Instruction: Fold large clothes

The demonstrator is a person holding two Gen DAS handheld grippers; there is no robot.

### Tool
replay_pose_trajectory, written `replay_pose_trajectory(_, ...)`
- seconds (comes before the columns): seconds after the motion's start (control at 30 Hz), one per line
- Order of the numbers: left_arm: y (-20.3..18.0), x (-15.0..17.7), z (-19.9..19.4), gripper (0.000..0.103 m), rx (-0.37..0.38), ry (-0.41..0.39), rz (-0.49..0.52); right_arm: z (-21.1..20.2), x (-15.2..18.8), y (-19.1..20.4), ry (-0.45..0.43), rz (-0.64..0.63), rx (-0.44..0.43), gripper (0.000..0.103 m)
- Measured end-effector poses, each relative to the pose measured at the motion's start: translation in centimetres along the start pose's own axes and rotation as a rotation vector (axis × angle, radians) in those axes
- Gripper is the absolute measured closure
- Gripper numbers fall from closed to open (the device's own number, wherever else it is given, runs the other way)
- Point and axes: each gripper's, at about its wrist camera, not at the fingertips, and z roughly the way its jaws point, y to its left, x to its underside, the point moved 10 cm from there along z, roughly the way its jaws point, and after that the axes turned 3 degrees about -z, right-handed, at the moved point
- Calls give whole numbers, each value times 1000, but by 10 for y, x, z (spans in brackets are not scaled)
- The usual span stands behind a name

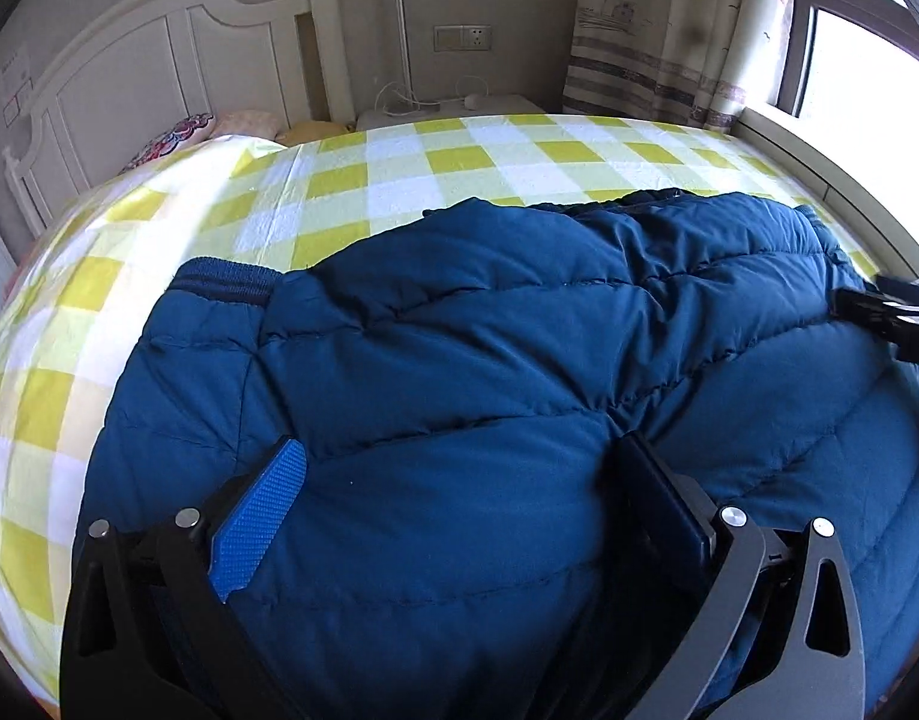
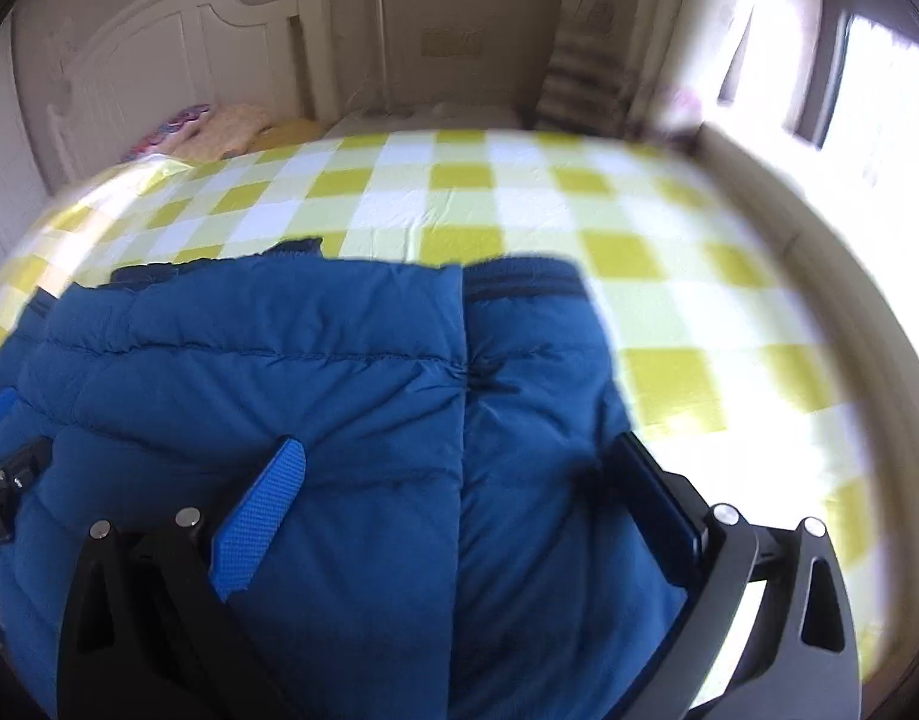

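Spread across a bed sheet [image 1: 459,162] of yellow, pale-green and white checks, a blue quilted puffer jacket [image 1: 459,360] is seen lying flat, and it fills the lower half of both wrist views. Its shell is smooth and slightly glossy, divided by stitched seams into soft, puffy bands, and a ribbed knit cuff [image 1: 225,285] with a darker stripe is shown at the end of the sleeve on the left side of the left wrist view. In the right wrist view a straight folded edge is seen running down the middle of the jacket, with another ribbed band [image 2: 519,279] at its top.

The left gripper [image 1: 459,480] is held low over the jacket with its fingers spread wide; padded fabric bulges up between them, yet no pinch is made. One finger carries a blue pad [image 1: 261,522] with a fine knurled texture, while the other is seen edge-on as a dark slab. The right gripper [image 2: 459,474] is likewise parted over the cloth, its fingers set wide to either side of the folded edge — nothing is clamped.

Behind the bed, a cream wooden headboard [image 1: 159,60] with curved moulded panels is visible, beside a wall socket plate [image 1: 462,37] and a patterned curtain [image 1: 669,30]. No readable writing can be made out — the right wrist view is blurred.
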Motion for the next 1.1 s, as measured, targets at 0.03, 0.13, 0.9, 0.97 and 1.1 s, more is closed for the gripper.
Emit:
replay_pose_trajectory(0.03, -1, 0, 0, 4, -1, 2, 0, -11, -2, 12, -24, -29, -26, 3)
replay_pose_trajectory(0.13, 1, 0, 3, 4, 12, 11, -9, -54, -1, 77, -100, -203, -121, 3)
replay_pose_trajectory(0.9, 5, -2, 7, 4, 37, 29, -36, -99, 199, -120, -153, 409, -235, 19)
replay_pose_trajectory(0.97, 5, -2, 7, 4, 37, 30, -37, -114, 212, -116, -198, 500, -348, 22)
replay_pose_trajectory(1.1, 6, -2, 8, 4, 37, 30, -37, -131, 212, -86, -238, 527, -546, 22)
